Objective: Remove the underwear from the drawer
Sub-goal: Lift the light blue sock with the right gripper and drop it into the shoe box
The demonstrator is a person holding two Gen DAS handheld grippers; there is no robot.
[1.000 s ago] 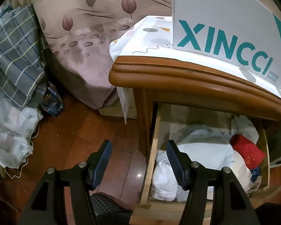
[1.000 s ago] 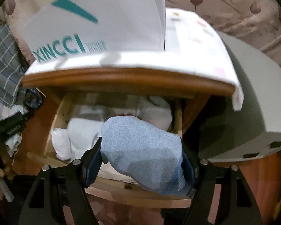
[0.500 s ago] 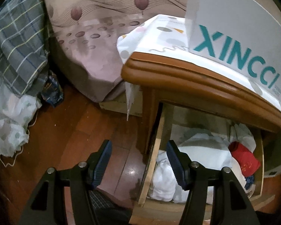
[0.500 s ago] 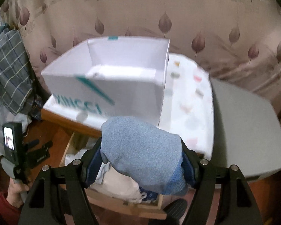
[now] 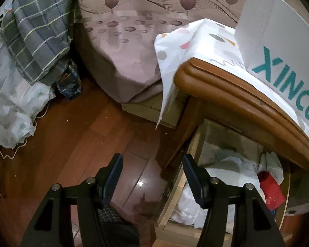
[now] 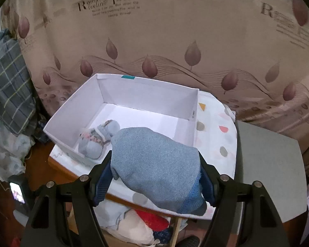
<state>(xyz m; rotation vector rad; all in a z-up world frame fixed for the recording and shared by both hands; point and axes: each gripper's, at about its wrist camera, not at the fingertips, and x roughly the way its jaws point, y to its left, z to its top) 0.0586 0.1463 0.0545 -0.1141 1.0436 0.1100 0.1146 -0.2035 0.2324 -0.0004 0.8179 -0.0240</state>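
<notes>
Holding the blue underwear (image 6: 154, 164) clamped in my right tongs (image 6: 154, 177), I have it up above the desk (image 6: 216, 144), just in front of the white box (image 6: 146, 100) where another pale blue piece (image 6: 98, 140) lies. My left tongs (image 5: 151, 177) stand apart and bare over the floor (image 5: 82, 133), beside the open drawer (image 5: 226, 181).

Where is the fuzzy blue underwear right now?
In the right wrist view, the blue underwear is squeezed between the right gripper fingers, up over the cloth-covered nightstand, just in front of the white box.
</notes>
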